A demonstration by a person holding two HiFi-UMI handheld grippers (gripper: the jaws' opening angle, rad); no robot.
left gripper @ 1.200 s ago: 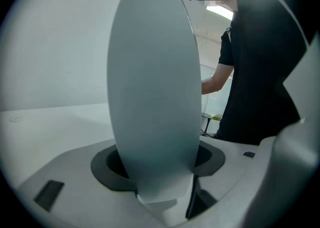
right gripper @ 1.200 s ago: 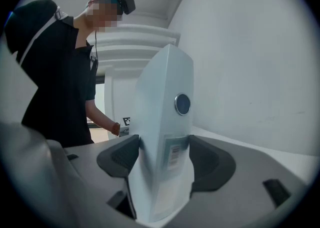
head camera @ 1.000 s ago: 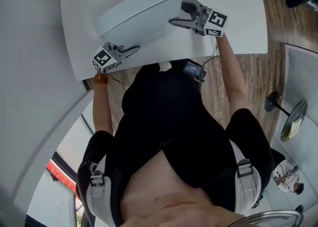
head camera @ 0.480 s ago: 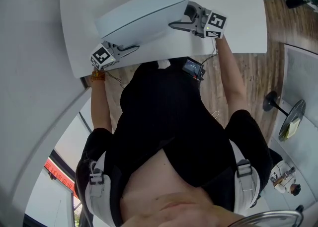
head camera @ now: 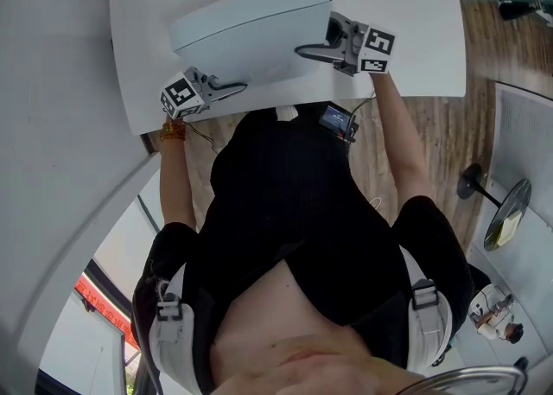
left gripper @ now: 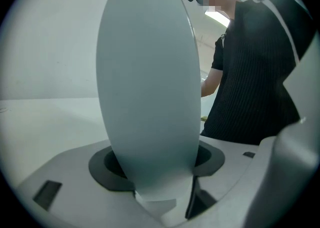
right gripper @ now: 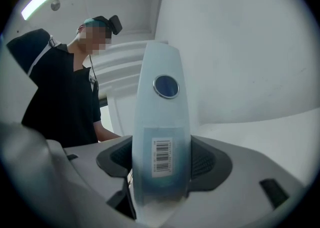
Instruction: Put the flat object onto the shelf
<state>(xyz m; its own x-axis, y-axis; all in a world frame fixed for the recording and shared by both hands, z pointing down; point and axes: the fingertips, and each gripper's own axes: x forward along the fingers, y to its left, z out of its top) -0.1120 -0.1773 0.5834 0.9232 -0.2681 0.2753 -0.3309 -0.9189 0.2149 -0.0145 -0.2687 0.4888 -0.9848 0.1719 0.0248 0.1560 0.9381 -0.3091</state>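
Bluish flat object (head camera: 251, 26) seemingly clamped in both grippers (head camera: 232, 87) (head camera: 309, 50).

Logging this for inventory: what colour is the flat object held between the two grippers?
Pale blue-grey flat plastic case, best seen in the head view.

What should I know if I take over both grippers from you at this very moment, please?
Left gripper: shut on one end of the flat object.
Right gripper: shut on the other end, the one with the barcode label.
The flat object is held between them over the white surface; whether it touches that surface I cannot tell.
Done: gripped at both ends.
To do: set it on the shelf, then release both grippers.
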